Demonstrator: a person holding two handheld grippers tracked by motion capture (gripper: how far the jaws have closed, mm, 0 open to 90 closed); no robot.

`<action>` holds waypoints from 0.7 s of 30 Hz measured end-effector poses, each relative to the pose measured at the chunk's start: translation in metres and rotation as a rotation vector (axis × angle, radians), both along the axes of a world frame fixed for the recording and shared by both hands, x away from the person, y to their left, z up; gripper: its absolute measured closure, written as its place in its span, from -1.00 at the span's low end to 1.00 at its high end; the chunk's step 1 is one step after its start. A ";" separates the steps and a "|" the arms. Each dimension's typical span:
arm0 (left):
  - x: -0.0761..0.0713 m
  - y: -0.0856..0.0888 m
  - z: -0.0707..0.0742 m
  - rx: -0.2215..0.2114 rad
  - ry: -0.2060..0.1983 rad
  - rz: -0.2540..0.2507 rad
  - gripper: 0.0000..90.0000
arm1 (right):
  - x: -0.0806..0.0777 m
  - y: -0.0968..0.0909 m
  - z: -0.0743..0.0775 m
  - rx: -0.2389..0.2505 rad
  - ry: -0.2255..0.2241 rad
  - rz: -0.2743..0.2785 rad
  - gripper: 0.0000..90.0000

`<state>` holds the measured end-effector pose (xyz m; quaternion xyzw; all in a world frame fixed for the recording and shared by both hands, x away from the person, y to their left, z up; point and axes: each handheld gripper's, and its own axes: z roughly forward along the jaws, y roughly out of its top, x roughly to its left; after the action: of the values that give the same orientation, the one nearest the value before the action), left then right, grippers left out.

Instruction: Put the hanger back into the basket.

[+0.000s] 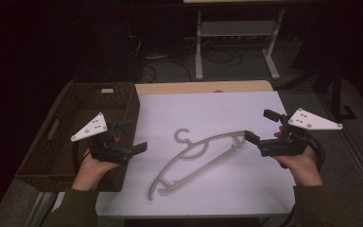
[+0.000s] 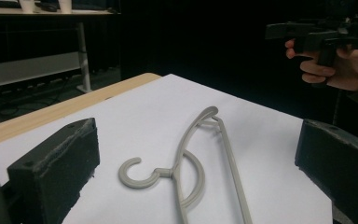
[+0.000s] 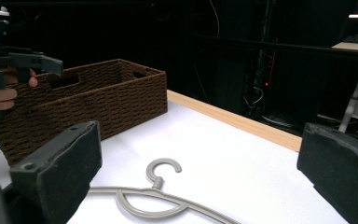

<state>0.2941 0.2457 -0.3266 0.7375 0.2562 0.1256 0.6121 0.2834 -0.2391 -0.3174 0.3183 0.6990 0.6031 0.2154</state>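
Observation:
A pale grey plastic hanger [image 1: 196, 156] lies flat on the white table top [image 1: 208, 109], hook towards the far side. My left gripper [image 1: 134, 136] hovers open at the hanger's left, in front of the basket, with nothing between its jaws. My right gripper [image 1: 260, 126] is open too, held at the hanger's right end, jaws empty. The left gripper view has the hanger [image 2: 186, 168] lying between its jaws and my right gripper [image 2: 303, 35] farther off. In the right gripper view the hanger's hook [image 3: 161, 170] lies ahead and my left gripper [image 3: 23, 63] is at far left.
A dark brown woven basket [image 1: 82, 127] stands at the table's left edge; its wall [image 3: 107, 100] rises behind the hanger. A wooden strip [image 1: 203, 87] runs along the far edge. Beyond it are a white desk frame [image 1: 236, 33] and cables on the floor.

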 end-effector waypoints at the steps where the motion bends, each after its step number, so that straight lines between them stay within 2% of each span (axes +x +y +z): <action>1: 0.000 0.000 0.000 0.000 0.000 0.000 -1.00 | 0.000 0.000 0.000 0.000 0.000 0.000 -1.00; 4: -0.001 -0.002 0.002 0.001 -0.004 -0.002 -1.00 | -0.001 0.000 0.001 -0.005 0.006 -0.001 -1.00; 7: -0.003 -0.006 0.004 0.020 0.000 -0.003 -1.00 | -0.001 0.001 0.001 -0.014 0.001 0.000 -1.00; 9: -0.004 -0.010 0.004 0.027 0.009 -0.010 -1.00 | -0.001 0.002 0.001 -0.030 0.015 -0.003 -1.00; 10: -0.004 -0.015 0.003 0.051 0.021 -0.015 -1.00 | 0.000 0.005 0.001 -0.049 0.021 -0.003 -1.00; 11: -0.004 -0.015 0.003 0.051 0.021 -0.015 -1.00 | 0.000 0.005 0.001 -0.049 0.021 -0.003 -1.00; 12: -0.004 -0.020 0.002 0.071 0.030 -0.023 -1.00 | 0.001 0.008 -0.001 -0.069 0.034 -0.005 -1.00; 13: -0.004 -0.020 0.002 0.071 0.030 -0.023 -1.00 | 0.001 0.008 -0.001 -0.069 0.034 -0.005 -1.00; 14: -0.004 -0.025 0.001 0.090 0.035 -0.030 -1.00 | 0.002 0.011 -0.002 -0.091 0.047 -0.001 -1.00; 17: -0.004 -0.029 0.000 0.107 0.045 -0.033 -1.00 | 0.003 0.013 -0.004 -0.108 0.058 0.002 -1.00; 18: -0.003 -0.033 -0.001 0.125 0.055 -0.035 -1.00 | 0.004 0.015 -0.005 -0.125 0.073 0.008 -1.00; 21: -0.003 -0.037 -0.003 0.143 0.067 -0.035 -1.00 | 0.005 0.017 -0.007 -0.133 0.083 0.012 -1.00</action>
<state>0.2913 0.2083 -0.3296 0.7876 0.2538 0.1082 0.5510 0.2888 -0.2220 -0.3241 0.3236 0.7479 0.5428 0.2032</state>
